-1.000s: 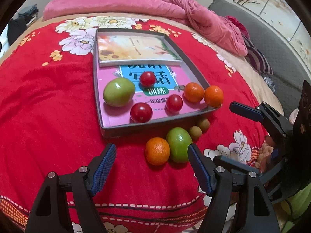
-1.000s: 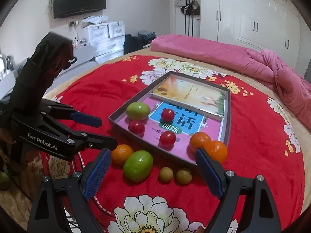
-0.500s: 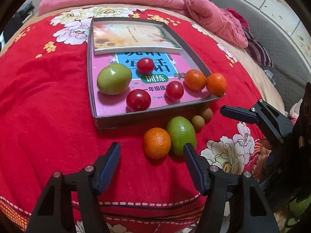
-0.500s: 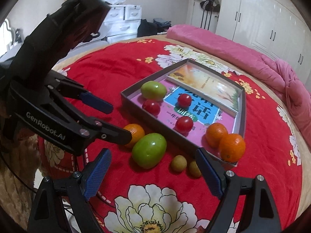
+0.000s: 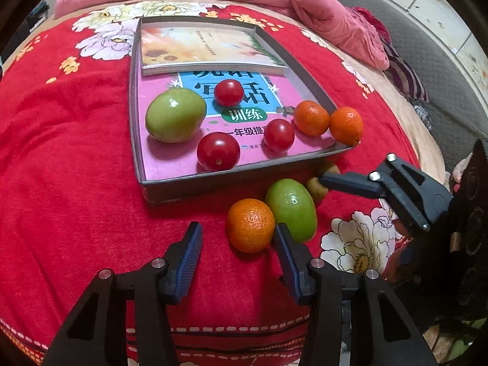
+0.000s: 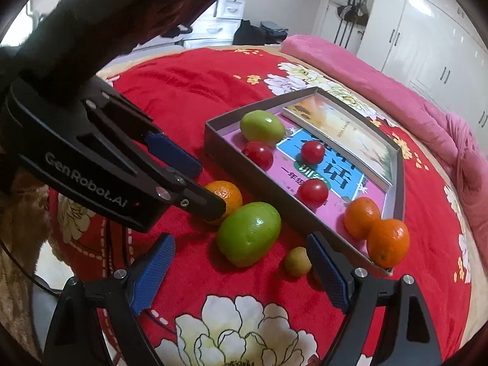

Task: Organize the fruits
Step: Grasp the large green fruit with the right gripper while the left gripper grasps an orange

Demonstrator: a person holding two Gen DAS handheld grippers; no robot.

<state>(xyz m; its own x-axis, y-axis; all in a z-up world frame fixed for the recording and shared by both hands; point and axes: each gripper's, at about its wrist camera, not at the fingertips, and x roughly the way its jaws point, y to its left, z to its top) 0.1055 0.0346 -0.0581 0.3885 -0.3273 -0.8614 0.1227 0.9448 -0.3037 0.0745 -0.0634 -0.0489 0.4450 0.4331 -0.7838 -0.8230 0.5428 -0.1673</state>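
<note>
One orange [image 5: 250, 225] just beyond left hand-held gripper [image 5: 238, 238]

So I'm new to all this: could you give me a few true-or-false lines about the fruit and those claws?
1. Three cherry tomatoes lie in the tray. True.
2. Both green fruits are inside the tray. False: one green fruit lies on the bedspread.
3. The left claw grips the loose orange. False: it is closing, with the orange just ahead of its tips.
4. The right claw holds nothing. True.
</note>
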